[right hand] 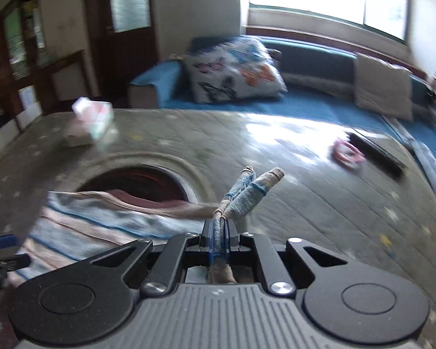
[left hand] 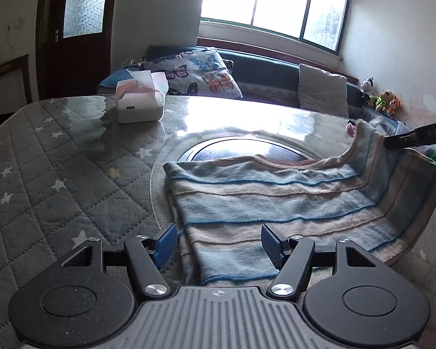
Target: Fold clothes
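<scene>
While the right gripper pinches a raised corner of the striped towel at centre frame, the left gripper hovers spread over its near edge on the quilted table.

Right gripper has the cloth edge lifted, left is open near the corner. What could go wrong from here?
1. The right gripper pinches only a thin bunched edge of the striped cloth; a hard pull may slip it free.
2. The left gripper is open and holds nothing, so the cloth could drag across the table instead of folding.
3. The cloth lies over the round opening and may sag into it.
</scene>
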`<state>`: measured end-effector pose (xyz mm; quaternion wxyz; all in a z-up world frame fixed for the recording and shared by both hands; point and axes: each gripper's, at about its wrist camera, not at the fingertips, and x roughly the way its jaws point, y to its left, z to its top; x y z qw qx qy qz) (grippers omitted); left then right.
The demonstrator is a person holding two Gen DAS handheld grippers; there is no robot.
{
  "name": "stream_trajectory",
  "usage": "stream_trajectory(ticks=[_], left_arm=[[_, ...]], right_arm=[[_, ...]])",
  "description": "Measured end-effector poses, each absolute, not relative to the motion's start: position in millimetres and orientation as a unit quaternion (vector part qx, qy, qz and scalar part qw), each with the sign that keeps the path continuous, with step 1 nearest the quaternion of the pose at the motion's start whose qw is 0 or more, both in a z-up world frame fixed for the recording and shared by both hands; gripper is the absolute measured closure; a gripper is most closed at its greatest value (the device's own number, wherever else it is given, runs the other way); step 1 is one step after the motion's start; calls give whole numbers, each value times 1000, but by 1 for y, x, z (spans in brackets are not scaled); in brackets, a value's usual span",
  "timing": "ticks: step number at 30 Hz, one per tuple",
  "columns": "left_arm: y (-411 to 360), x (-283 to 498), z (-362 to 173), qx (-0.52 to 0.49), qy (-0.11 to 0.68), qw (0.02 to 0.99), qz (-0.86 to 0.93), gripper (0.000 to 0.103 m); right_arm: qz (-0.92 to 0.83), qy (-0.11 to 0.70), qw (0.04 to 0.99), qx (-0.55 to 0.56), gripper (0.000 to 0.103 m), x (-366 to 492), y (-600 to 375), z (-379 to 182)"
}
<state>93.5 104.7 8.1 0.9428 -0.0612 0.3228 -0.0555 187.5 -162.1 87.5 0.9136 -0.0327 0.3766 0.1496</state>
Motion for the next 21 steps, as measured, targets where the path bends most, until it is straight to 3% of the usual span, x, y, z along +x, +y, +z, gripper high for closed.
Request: stream_trajectory(ticks=[11, 21], left_arm=[[119, 89, 7, -99, 321, 941, -49, 36], [140, 75, 1, -113, 327, 938, -24, 36]], right_arm=[[264, 351, 897, -57, 97, 182, -50, 116], [323, 374, 867, -60, 94, 179, 28, 99]])
